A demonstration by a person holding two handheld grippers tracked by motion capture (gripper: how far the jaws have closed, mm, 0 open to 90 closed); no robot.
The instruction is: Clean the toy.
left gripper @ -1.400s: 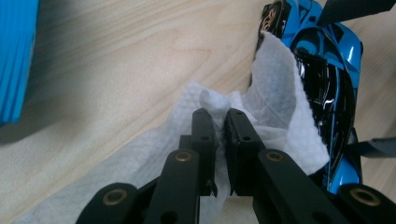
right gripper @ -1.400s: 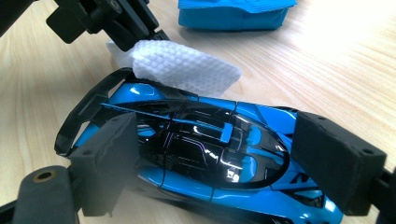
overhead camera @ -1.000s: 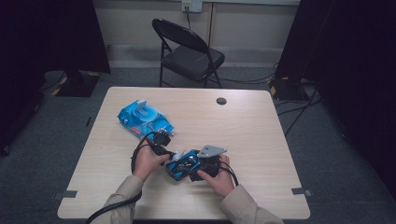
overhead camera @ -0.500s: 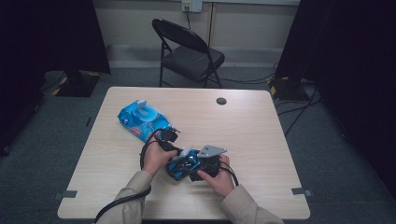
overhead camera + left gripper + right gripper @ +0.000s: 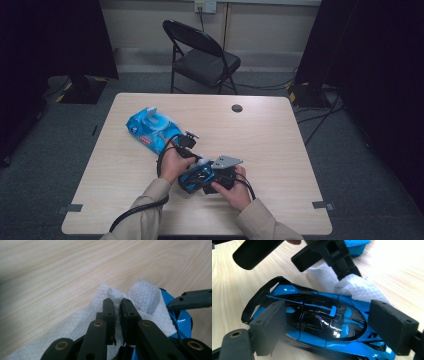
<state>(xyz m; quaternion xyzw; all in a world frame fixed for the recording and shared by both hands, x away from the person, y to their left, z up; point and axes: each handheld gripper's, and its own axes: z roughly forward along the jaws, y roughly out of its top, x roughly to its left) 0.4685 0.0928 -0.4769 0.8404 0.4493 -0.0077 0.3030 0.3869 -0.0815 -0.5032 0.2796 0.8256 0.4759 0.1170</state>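
The left gripper (image 5: pixel 189 141) has slid down and to the right since a second ago, away from the blue wipes pack (image 5: pixel 150 126) and in against the toy car (image 5: pixel 196 179); the right gripper (image 5: pixel 212 179) has stayed put. Left fingers (image 5: pixel 109 312) are pinched tight on a white wipe (image 5: pixel 145 296), which drapes over the blue car's edge at the right of the left gripper view. In the right gripper view the blue-and-black toy car (image 5: pixel 317 322) sits between the right fingers (image 5: pixel 390 326), spread wide and pressed to its two sides, with the wipe (image 5: pixel 357 288) dabbing its upper right end. In the high view the car lies low and centre on the desk (image 5: pixel 270 135), close to the near edge. Bare wood runs wide to the right and upper right. Pale wood-grain desk, grey carpet, a black folding chair (image 5: pixel 202 57) beyond the far edge, cables (image 5: pixel 305 85) on the floor at upper right.
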